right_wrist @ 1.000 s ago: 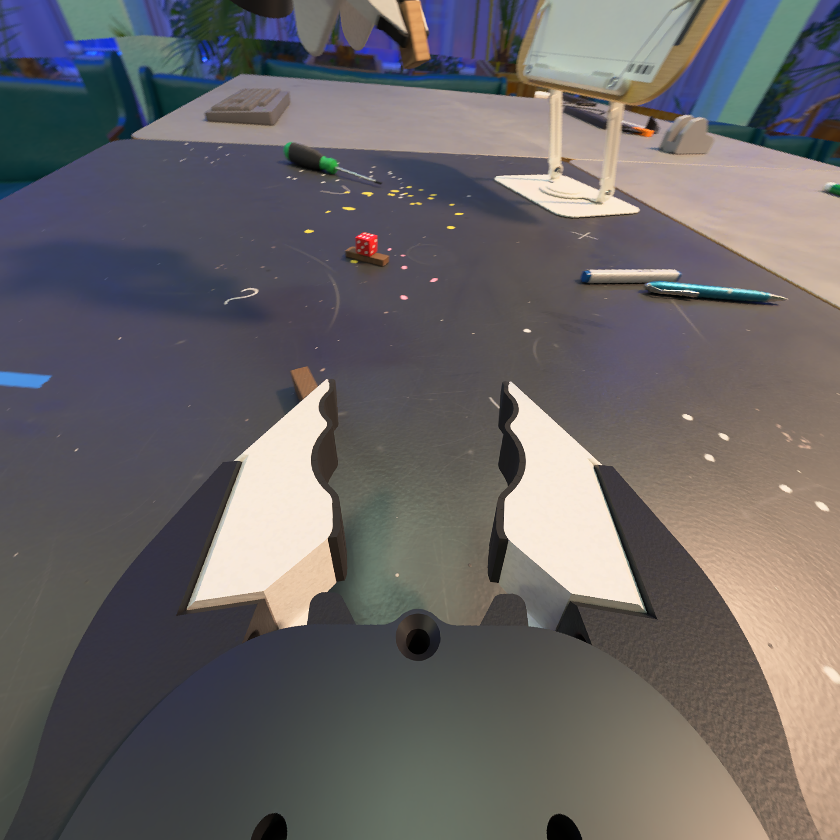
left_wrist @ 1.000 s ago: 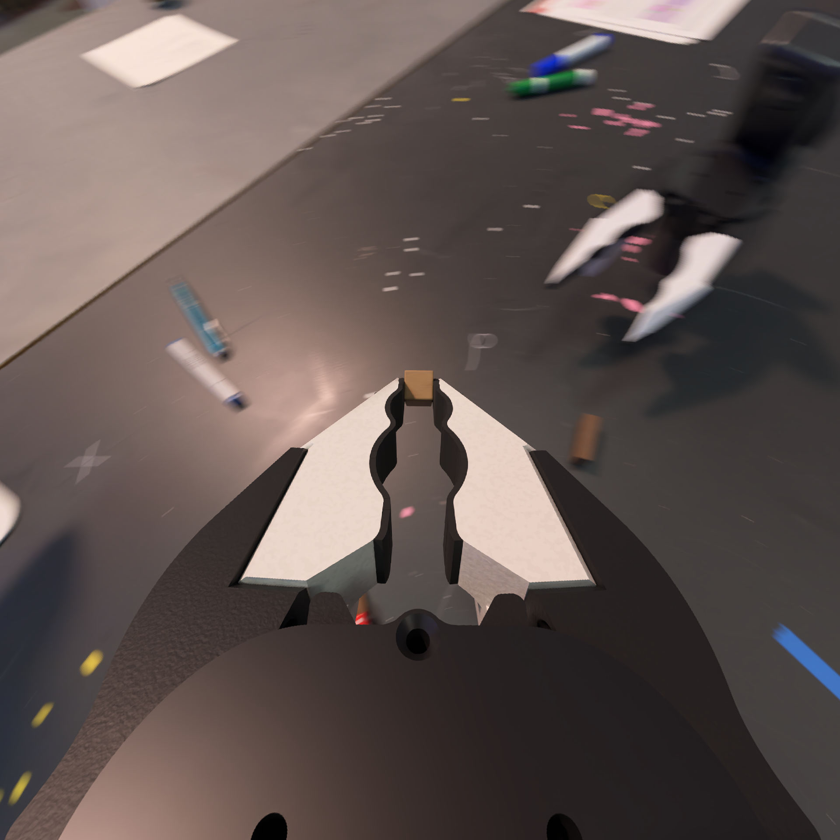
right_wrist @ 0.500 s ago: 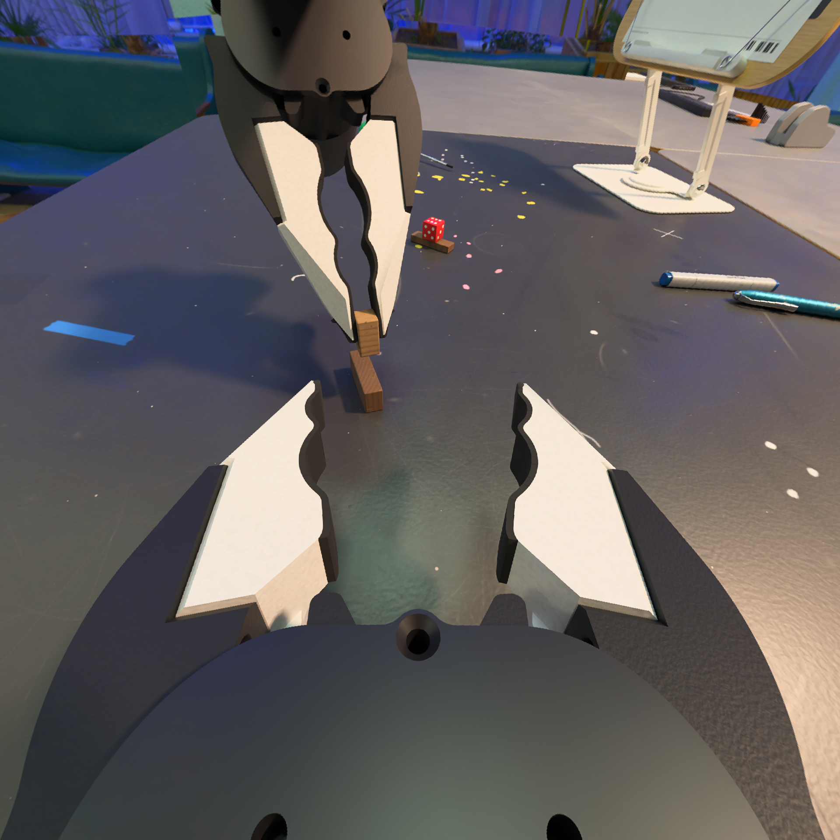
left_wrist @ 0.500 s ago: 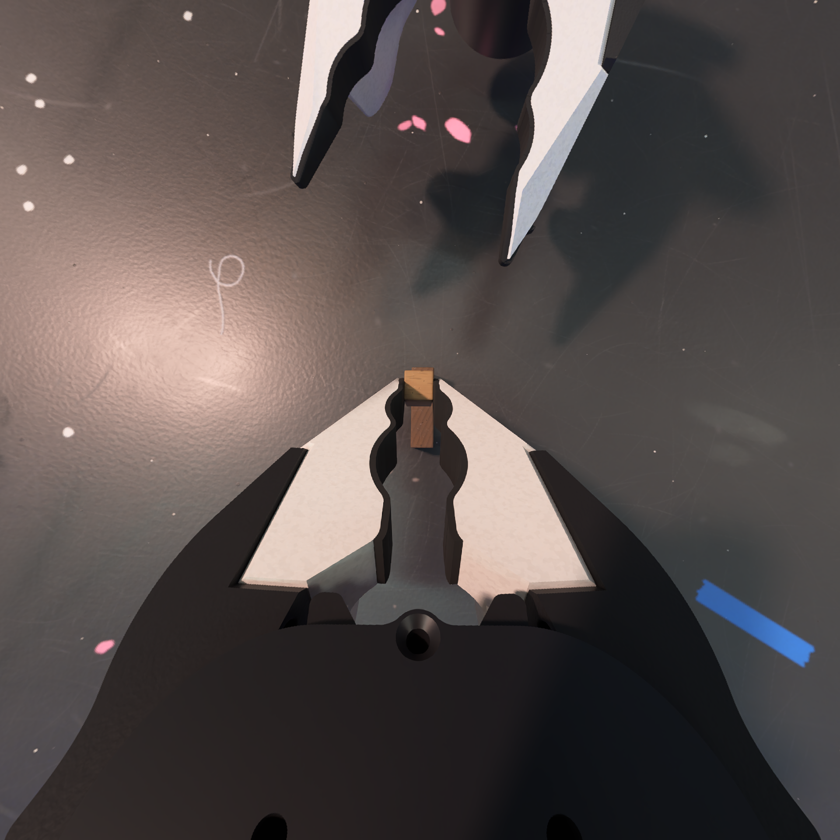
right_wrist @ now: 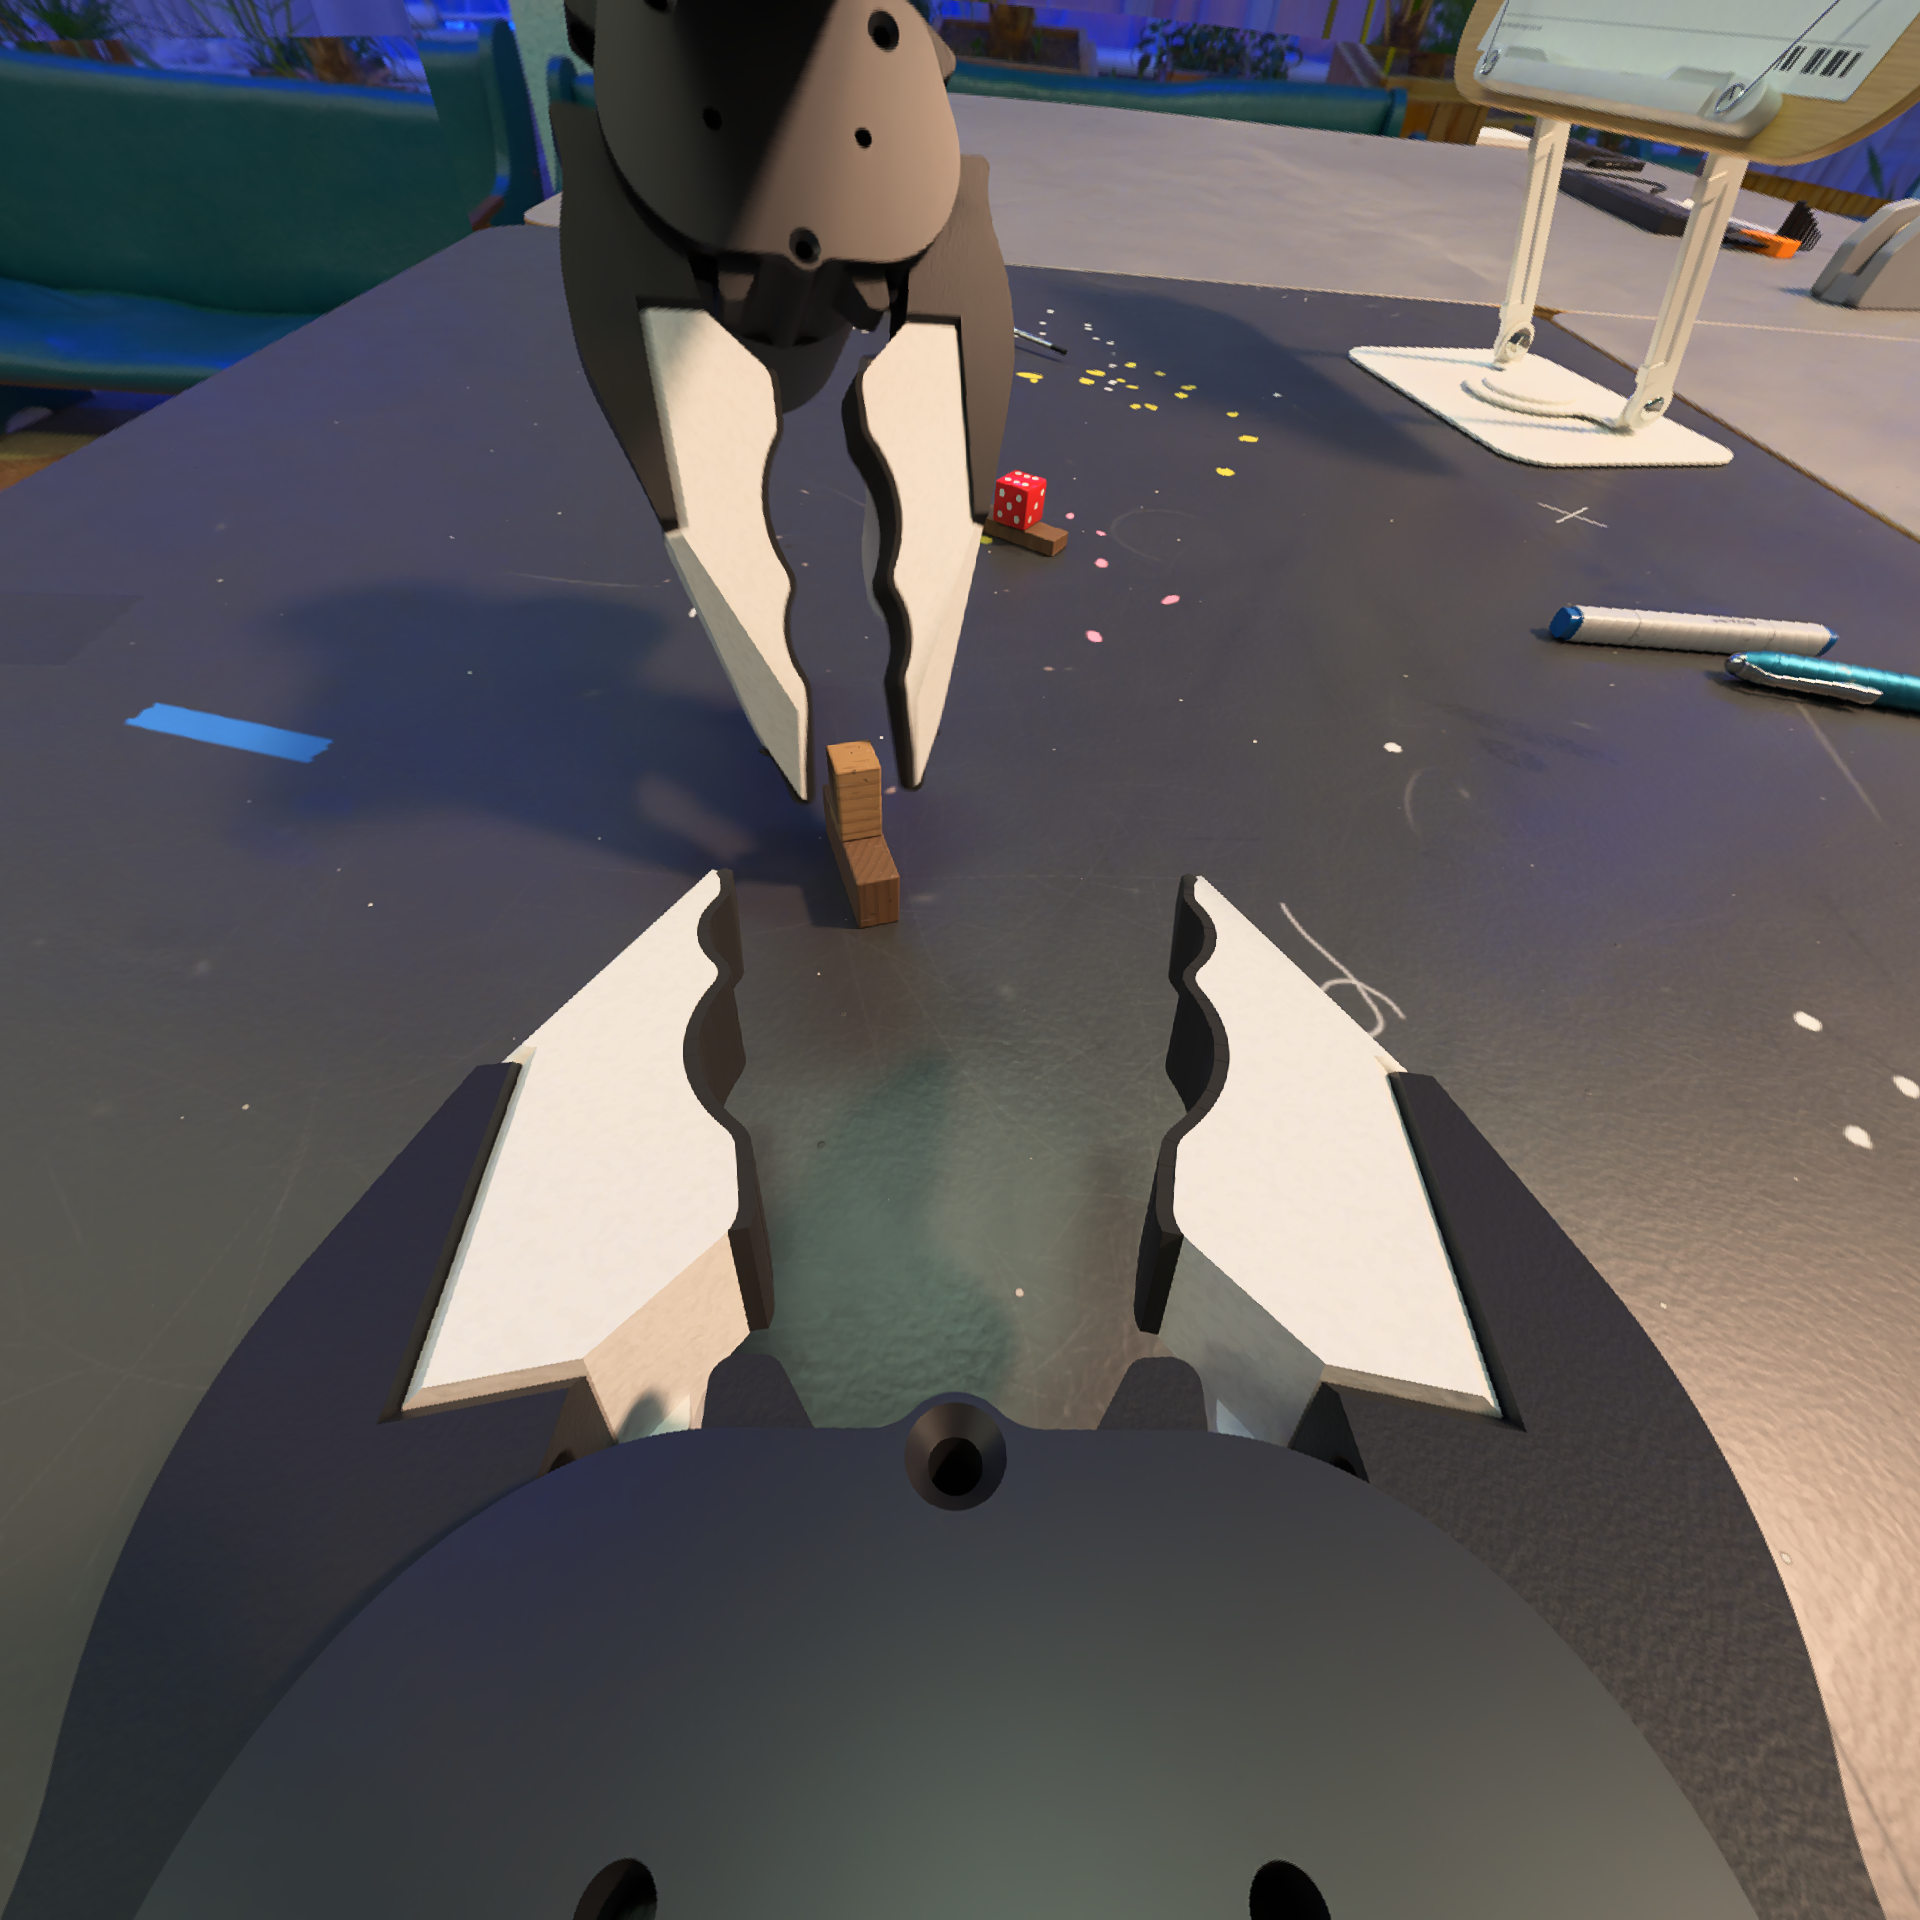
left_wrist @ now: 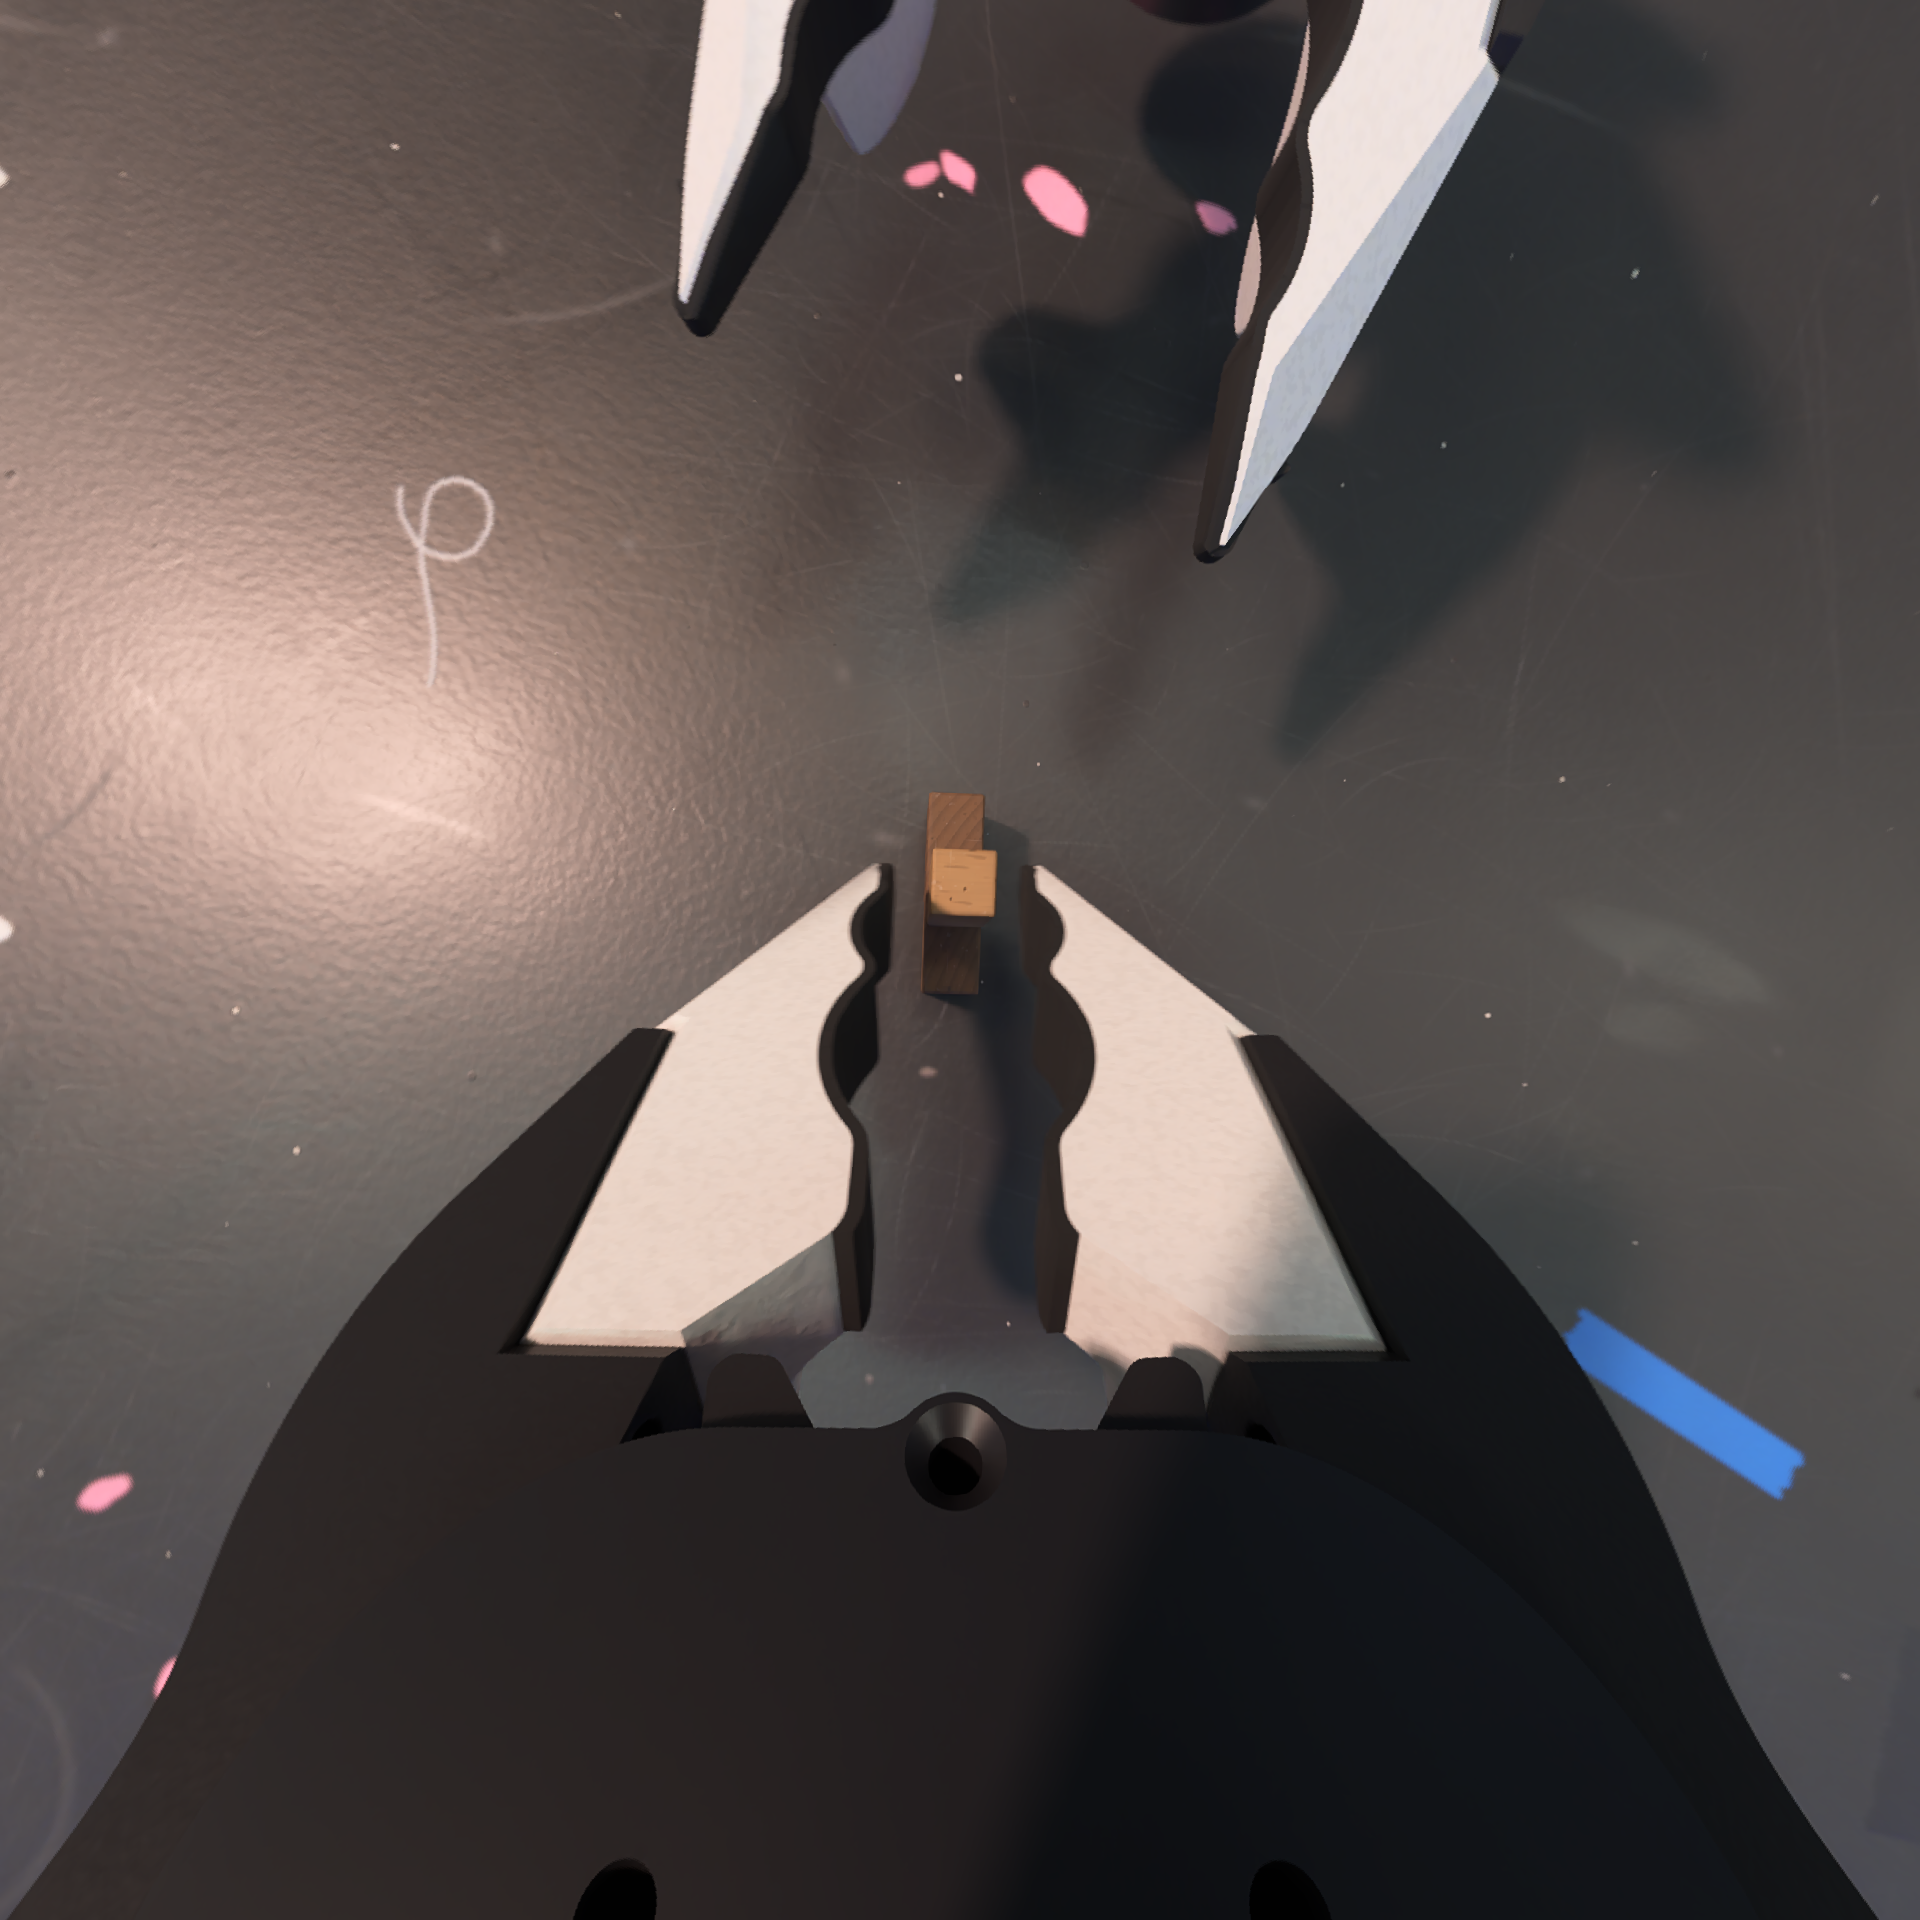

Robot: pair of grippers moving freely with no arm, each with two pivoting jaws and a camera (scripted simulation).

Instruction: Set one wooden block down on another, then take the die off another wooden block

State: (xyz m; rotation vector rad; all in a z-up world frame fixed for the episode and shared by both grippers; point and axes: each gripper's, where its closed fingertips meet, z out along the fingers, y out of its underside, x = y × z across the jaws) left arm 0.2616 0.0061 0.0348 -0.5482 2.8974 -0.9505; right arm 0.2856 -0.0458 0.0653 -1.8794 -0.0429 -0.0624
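A small light wooden block (left_wrist: 963,883) stands upright on a darker wooden block (left_wrist: 953,961) that lies on the dark table. My left gripper (left_wrist: 956,878) points straight down over them. Its jaws are slightly open, with a gap on each side of the light block. In the right wrist view the left gripper (right_wrist: 860,784) straddles the light block (right_wrist: 854,790) on the dark block (right_wrist: 871,883). My right gripper (right_wrist: 954,883) is open and empty just in front of the stack. A red die (right_wrist: 1018,499) sits on a third, flat block (right_wrist: 1031,537) farther back.
A strip of blue tape (right_wrist: 229,730) lies to the left. A white marker (right_wrist: 1688,629) and a teal pen (right_wrist: 1829,681) lie to the right. A white stand (right_wrist: 1538,416) is at the back right. The right gripper's fingers (left_wrist: 1299,364) hang beyond the stack.
My left gripper came down over the dark block, set the light block on it and opened its jaws. My right gripper stayed open and shifted only slightly.
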